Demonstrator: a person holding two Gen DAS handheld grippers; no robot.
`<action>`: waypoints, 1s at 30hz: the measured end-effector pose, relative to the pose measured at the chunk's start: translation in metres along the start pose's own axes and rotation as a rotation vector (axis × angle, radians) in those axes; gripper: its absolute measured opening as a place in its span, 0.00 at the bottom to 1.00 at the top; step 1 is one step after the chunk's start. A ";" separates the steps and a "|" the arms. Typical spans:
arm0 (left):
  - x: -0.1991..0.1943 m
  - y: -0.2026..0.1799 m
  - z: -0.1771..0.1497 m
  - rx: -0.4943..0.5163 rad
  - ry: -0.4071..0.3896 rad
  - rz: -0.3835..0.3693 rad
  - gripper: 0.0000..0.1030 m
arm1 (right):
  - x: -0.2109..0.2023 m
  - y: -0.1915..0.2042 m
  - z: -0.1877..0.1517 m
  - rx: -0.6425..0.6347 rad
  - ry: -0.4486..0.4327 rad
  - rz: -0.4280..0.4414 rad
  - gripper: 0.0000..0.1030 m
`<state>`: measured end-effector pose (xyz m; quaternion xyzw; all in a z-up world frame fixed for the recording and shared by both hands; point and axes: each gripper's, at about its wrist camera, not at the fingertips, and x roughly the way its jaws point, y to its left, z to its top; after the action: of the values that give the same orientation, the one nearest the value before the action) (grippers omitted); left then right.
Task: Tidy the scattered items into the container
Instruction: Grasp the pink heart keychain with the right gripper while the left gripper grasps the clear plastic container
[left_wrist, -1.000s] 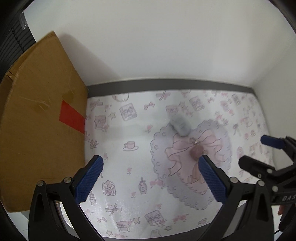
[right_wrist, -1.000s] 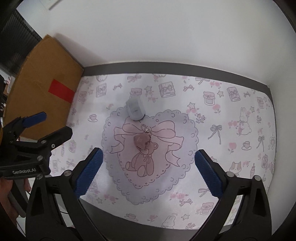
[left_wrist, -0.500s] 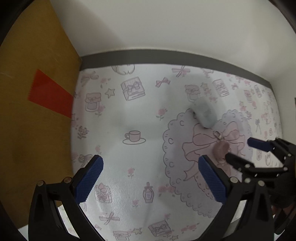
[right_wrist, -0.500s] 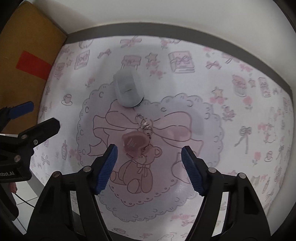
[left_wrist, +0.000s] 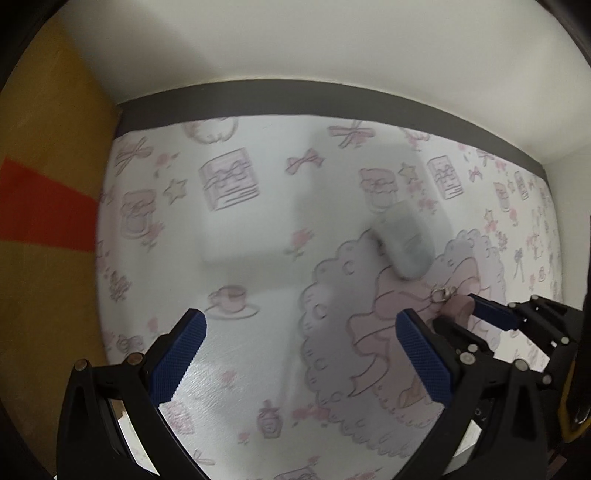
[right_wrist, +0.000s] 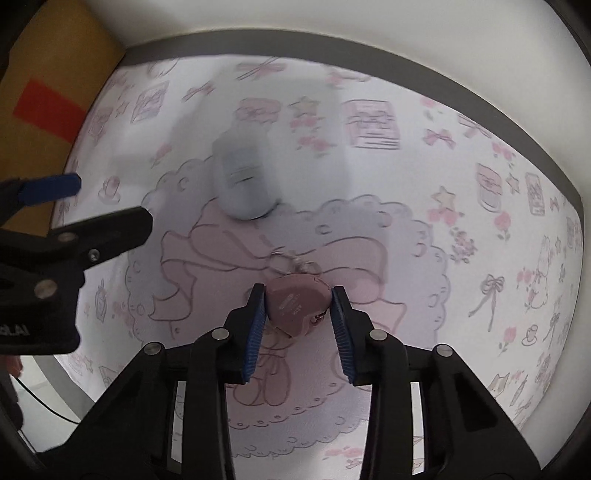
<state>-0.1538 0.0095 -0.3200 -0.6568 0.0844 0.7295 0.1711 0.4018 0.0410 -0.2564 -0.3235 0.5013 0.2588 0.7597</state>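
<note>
A patterned mat (right_wrist: 461, 155) lies against a white wall; on it the right gripper (right_wrist: 298, 304) clenches the pink heart keychain (right_wrist: 297, 302) by its curved sides; it may slip out; the left gripper (left_wrist: 301, 354), spread empty, waits beside the keychain; the grey mouse (right_wrist: 242, 181) rests just beyond.

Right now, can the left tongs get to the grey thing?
Probably yes. The left tongs are wide open and empty, and only bare patterned mat lies between them and the grey thing.

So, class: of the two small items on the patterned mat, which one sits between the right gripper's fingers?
The pink heart-shaped keychain, between the right gripper fingers. The grey mouse-like item lies farther away, untouched.
</note>
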 end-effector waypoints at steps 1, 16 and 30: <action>0.001 -0.003 0.002 0.003 0.001 -0.005 0.99 | -0.002 -0.005 0.000 0.014 -0.005 0.006 0.35; 0.028 -0.057 0.038 0.027 0.005 0.019 0.99 | -0.016 -0.057 -0.010 0.055 -0.044 0.011 0.35; 0.044 -0.106 0.034 0.117 0.012 0.106 0.36 | -0.027 -0.072 -0.023 0.030 -0.060 0.039 0.35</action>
<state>-0.1502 0.1256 -0.3481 -0.6445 0.1626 0.7276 0.1697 0.4294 -0.0255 -0.2211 -0.2944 0.4883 0.2757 0.7739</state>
